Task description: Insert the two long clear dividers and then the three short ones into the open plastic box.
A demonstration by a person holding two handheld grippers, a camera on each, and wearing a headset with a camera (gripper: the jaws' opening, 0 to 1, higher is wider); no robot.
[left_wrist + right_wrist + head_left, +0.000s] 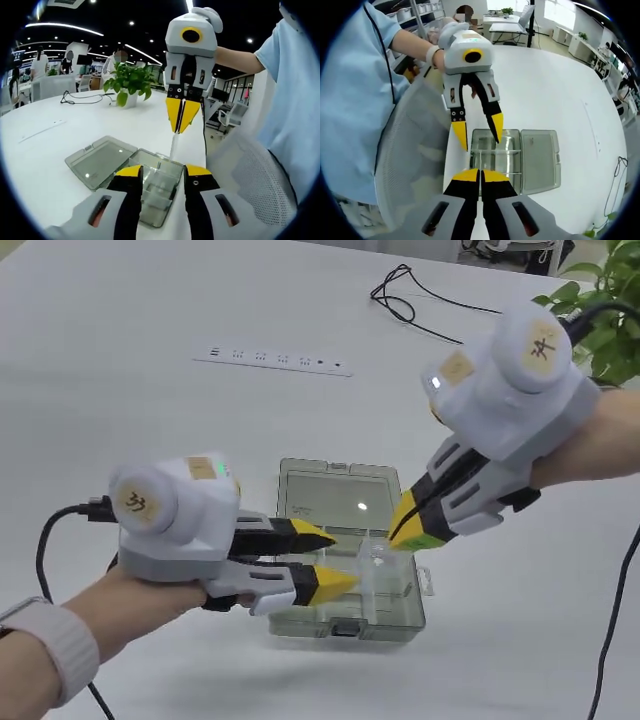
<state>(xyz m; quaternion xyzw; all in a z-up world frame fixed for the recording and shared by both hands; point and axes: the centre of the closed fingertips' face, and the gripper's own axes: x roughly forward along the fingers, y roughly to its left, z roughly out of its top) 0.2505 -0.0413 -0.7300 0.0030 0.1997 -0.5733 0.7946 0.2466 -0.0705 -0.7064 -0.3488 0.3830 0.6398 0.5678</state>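
Note:
The open clear plastic box point(400, 618) lies on the white table with its lid point(335, 490) flat behind it. Clear dividers stand inside the box point(480, 161). My right gripper point(400, 535) comes down from the upper right, shut on a clear divider point(378, 558) whose lower end reaches into the box. In the left gripper view that divider point(173, 146) hangs from the right gripper point(182, 127) over the box point(150, 210). My left gripper point(328, 562) is open at the box's left side, with one finger on either side of the wall and nothing held.
A white power strip point(272, 358) lies farther back on the table. A black cable point(420, 310) and a green plant point(600, 320) are at the back right. A grey mesh chair point(250, 165) stands beside the table edge.

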